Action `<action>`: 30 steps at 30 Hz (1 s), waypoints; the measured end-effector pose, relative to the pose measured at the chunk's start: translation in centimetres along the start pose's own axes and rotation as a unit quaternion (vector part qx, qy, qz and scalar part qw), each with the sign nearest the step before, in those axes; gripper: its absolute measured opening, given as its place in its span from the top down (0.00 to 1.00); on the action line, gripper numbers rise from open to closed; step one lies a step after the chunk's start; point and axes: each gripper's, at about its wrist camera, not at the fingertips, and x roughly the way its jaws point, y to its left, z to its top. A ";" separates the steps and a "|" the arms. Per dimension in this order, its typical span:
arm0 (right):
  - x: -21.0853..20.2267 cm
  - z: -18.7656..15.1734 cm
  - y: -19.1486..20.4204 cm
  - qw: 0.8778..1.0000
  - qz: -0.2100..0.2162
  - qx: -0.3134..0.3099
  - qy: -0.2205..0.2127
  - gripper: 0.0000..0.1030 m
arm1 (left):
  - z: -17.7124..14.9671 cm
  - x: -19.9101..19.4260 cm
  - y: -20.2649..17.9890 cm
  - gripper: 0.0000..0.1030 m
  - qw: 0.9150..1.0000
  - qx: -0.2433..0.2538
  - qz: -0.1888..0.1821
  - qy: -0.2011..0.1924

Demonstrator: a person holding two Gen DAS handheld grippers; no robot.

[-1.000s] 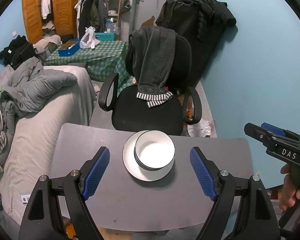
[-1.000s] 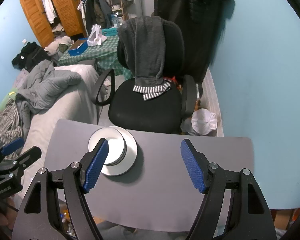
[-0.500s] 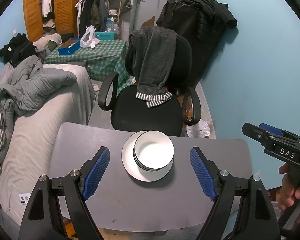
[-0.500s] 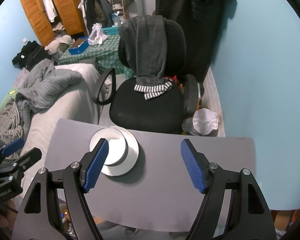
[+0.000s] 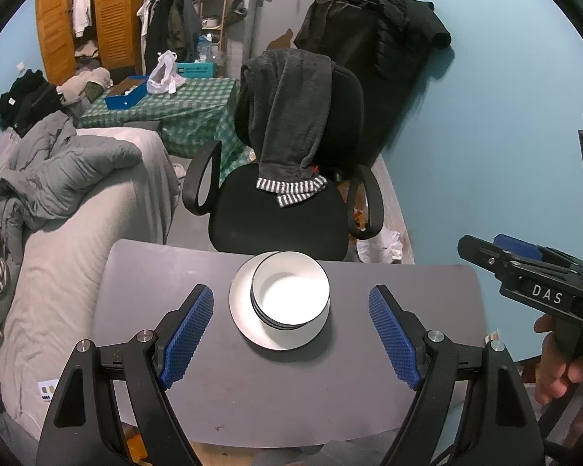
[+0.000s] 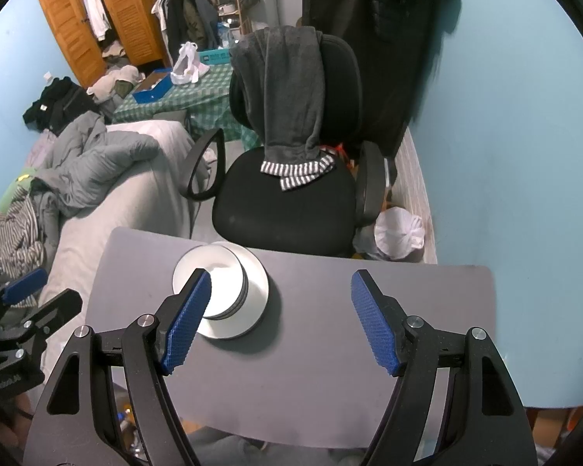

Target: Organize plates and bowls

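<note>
Both grippers hang above the grey table [image 5: 408, 380] with nothing between their blue pads: the left gripper [image 5: 290, 339] has its jaws spread wide, framing the crockery from above, and the right gripper [image 6: 280, 320] stands just as wide over the bare middle of the table, its left pad merely overlapping the dishes in its own view rather than touching them. On the table's far side, near the edge that faces the black office chair [image 5: 283, 209], a stack of white bowls [image 5: 290, 296] sits nested on a white plate [image 5: 245, 310]; dark rims peeking out below the top bowl suggest several bowls, though how many cannot be told. Nesting them on the plate keeps the set compact and steady, and it seems to be the tidy state the task wants, so the work looks close to finished (or paused between steps). A grey garment [image 5: 291, 112] drapes over the chair back, well clear of the dishes. Part of a hand [image 5: 559, 361] holds the right tool's handle at the edge of the left view
</note>
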 end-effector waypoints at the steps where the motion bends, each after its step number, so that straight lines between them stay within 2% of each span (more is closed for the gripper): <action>1: 0.0 0.0 0.0 1.000 0.000 0.000 0.000 0.29 | 0.0 0.0 0.0 0.19 1.000 0.000 0.000 -0.001; 13: 0.0 0.2 -0.1 1.000 0.000 -0.001 0.001 0.29 | 0.4 0.0 0.6 0.19 1.000 -0.018 -0.007 0.002; 17: 0.1 0.3 0.0 1.000 0.000 -0.001 0.002 0.29 | 0.3 0.0 0.5 0.15 1.000 -0.016 -0.008 0.002; 30: 0.1 0.2 0.1 1.000 0.000 -0.001 0.002 0.29 | 0.3 -0.3 0.4 0.15 1.000 -0.012 -0.007 -0.005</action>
